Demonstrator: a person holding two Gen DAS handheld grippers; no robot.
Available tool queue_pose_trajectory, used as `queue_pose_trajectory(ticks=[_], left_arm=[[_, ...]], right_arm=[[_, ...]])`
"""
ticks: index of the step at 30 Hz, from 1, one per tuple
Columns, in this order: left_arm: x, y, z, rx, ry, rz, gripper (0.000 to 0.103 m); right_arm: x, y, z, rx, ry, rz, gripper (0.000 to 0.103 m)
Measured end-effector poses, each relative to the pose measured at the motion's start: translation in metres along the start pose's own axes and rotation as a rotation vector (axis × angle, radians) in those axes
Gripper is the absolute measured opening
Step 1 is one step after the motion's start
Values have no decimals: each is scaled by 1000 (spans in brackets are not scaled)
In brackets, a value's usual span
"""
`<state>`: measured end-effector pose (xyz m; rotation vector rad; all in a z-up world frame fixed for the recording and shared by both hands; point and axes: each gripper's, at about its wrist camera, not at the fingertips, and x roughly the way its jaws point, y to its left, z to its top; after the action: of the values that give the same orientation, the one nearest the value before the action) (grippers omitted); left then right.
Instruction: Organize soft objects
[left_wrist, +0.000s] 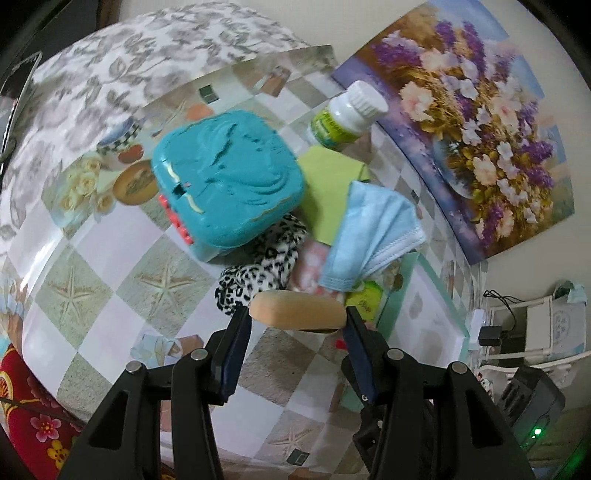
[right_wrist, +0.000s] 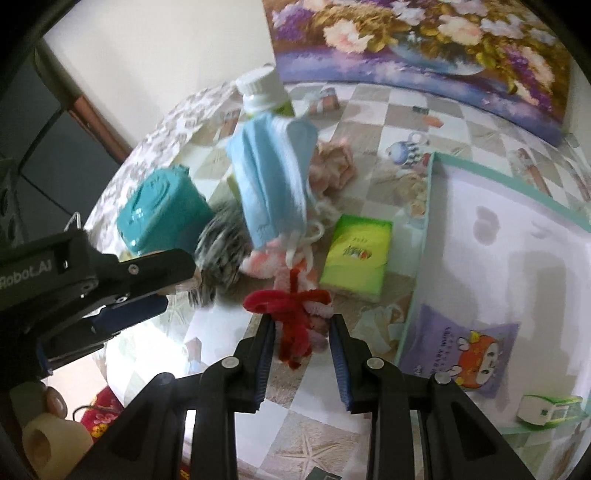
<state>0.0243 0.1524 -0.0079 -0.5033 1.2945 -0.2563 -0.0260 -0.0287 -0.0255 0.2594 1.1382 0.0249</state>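
My left gripper (left_wrist: 297, 314) is shut on a tan oval sponge (left_wrist: 297, 309), held above the patterned tablecloth (left_wrist: 96, 295). It also shows at the left of the right wrist view (right_wrist: 177, 273). Beyond it lie a leopard-print scrunchie (left_wrist: 258, 273), a stack of blue face masks (left_wrist: 373, 236) and a pink fluffy cloth (left_wrist: 310, 269). My right gripper (right_wrist: 301, 321) is open, its fingers on either side of a red pipe-cleaner piece (right_wrist: 291, 314) on the table. The masks (right_wrist: 269, 177) and pink cloth (right_wrist: 332, 166) lie past it.
A teal plastic case (left_wrist: 229, 177) and a white-capped bottle (left_wrist: 347, 114) stand behind the pile. A green tissue pack (right_wrist: 356, 254) lies beside a mint-rimmed white box (right_wrist: 432, 221) holding a wipes pack (right_wrist: 465, 350). A flower painting (left_wrist: 476, 122) leans on the wall.
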Motion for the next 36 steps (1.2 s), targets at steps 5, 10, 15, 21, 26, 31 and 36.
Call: queue_pose_trajectory(ticks=[5,10,15,21,26,31,36], left_arm=[[-1,-8,-3,45,-34,14,52],[7,-32,-4,109,-58,29,52],[15,-60,-16,193,-60,37,52],[24,-92,-35,305,-61,42,53],[34,-114,-50,386,-57,42,53],[43,-130,-61,435,-54,39,53],[55,-150,-77,510,-44,30,53]], right_arm=[[-10,-8,1,41,-32,-7,32],[-16,-19,3,85,-63,-42,32],[-24,-43,4,150,-88,-108,32],[-42,-85,5,270,-144,-166,32],[-56,-124,-2,395,-178,-200,32],[-69,-160,-15,515,-198,-259,32],[-82,-192,-30,639,-221,-312,32]])
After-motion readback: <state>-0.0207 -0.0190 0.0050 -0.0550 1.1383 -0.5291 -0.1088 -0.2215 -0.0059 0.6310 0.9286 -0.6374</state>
